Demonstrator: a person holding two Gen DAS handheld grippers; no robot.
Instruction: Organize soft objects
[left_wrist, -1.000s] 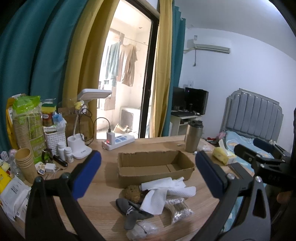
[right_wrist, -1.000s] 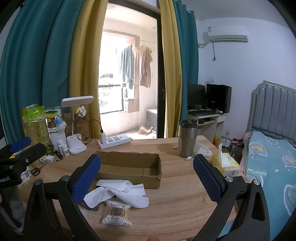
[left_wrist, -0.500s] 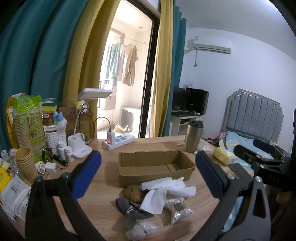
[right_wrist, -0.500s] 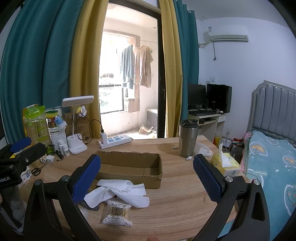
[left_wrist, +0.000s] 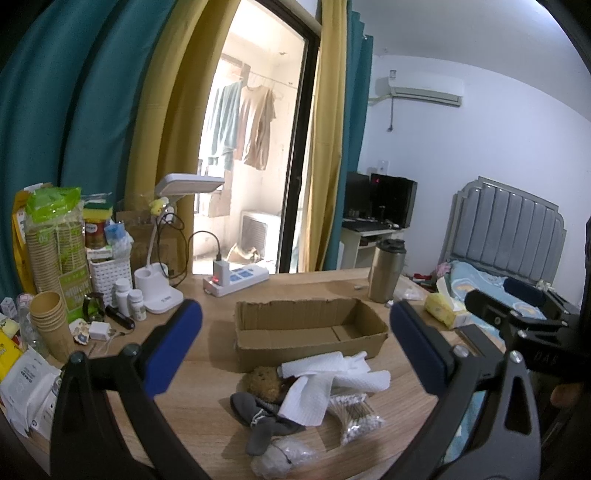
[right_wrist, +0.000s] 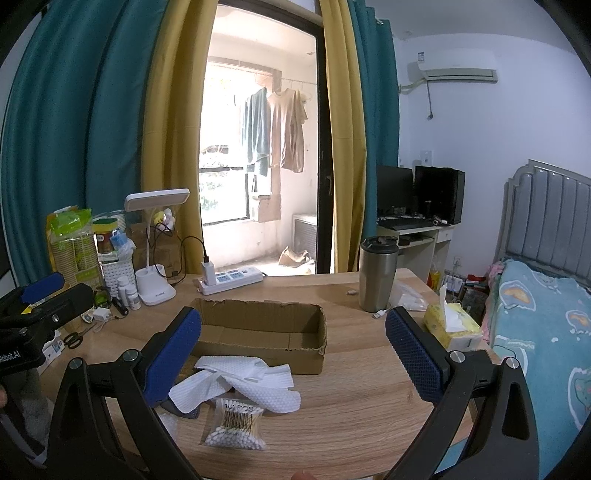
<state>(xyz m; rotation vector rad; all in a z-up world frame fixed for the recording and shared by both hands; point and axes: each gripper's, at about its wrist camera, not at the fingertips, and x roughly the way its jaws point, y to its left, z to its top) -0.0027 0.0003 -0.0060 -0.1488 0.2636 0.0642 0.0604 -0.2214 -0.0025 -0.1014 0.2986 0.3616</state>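
Note:
An empty cardboard box (left_wrist: 310, 326) (right_wrist: 258, 328) stands mid-table. In front of it lies a heap: white paper towels (left_wrist: 332, 384) (right_wrist: 240, 380), a brown sponge (left_wrist: 264, 382), a grey sock (left_wrist: 258, 417), a bag of cotton swabs (left_wrist: 356, 417) (right_wrist: 236, 424) and a clear bag of cotton balls (left_wrist: 280, 454). My left gripper (left_wrist: 295, 354) is open and empty, held above and in front of the heap. My right gripper (right_wrist: 293, 354) is open and empty, above the towels and box. Each gripper also shows in the other's view, the right (left_wrist: 517, 314) and the left (right_wrist: 37, 302).
A steel tumbler (right_wrist: 376, 275), a yellow tissue pack (right_wrist: 452, 326), a power strip (right_wrist: 231, 278) and a desk lamp (right_wrist: 155, 280) stand behind the box. Paper cups (left_wrist: 48, 321), pill bottles (left_wrist: 127, 297) and a white basket (left_wrist: 110, 273) crowd the left. A bed (right_wrist: 546, 332) is on the right.

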